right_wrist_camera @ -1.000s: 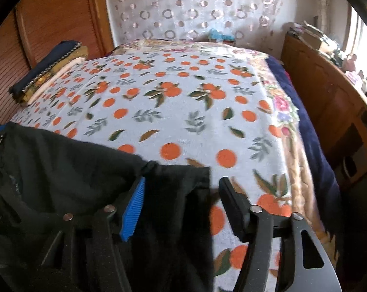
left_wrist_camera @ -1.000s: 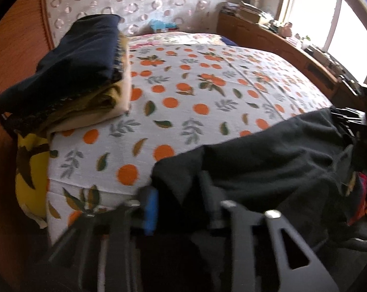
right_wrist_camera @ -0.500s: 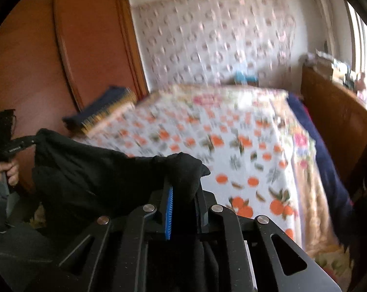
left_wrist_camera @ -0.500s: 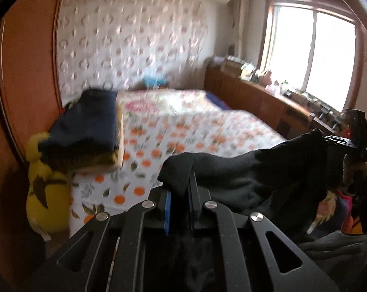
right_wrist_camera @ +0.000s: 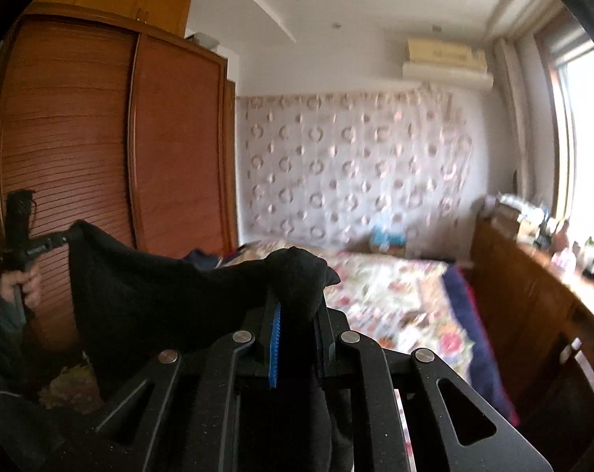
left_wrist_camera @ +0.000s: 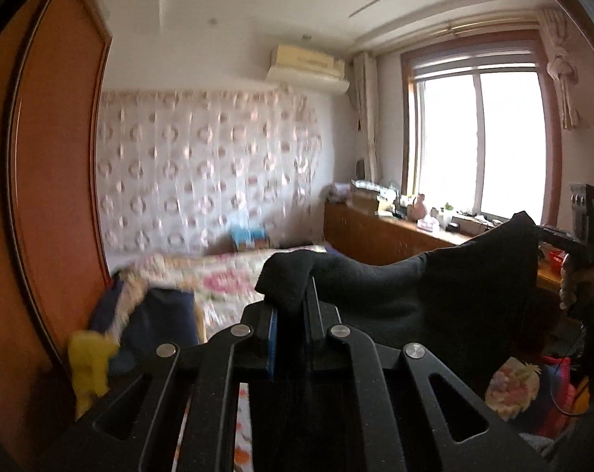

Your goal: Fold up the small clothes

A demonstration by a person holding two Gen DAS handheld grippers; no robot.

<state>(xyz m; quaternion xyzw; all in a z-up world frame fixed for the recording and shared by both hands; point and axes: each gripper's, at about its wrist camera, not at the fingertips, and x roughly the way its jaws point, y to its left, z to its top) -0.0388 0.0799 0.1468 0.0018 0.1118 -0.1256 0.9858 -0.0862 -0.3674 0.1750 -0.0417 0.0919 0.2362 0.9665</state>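
With both grippers, left (left_wrist_camera: 293,306) and right (right_wrist_camera: 297,314), clamped on corners of the black garment (left_wrist_camera: 434,287) stretched above the bed (right_wrist_camera: 395,295), thin pinches could slip, dropping it.

Two tongs (left_wrist_camera: 293,314), one black garment (left_wrist_camera: 434,287), one bed (right_wrist_camera: 395,295), perhaps one folded stack (left_wrist_camera: 159,318).

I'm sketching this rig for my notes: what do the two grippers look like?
Both the left gripper and right gripper are matte black, with slotted linkage arms, round silver rivets and a blue ribbed pad on one of the jaws. No cables visible.
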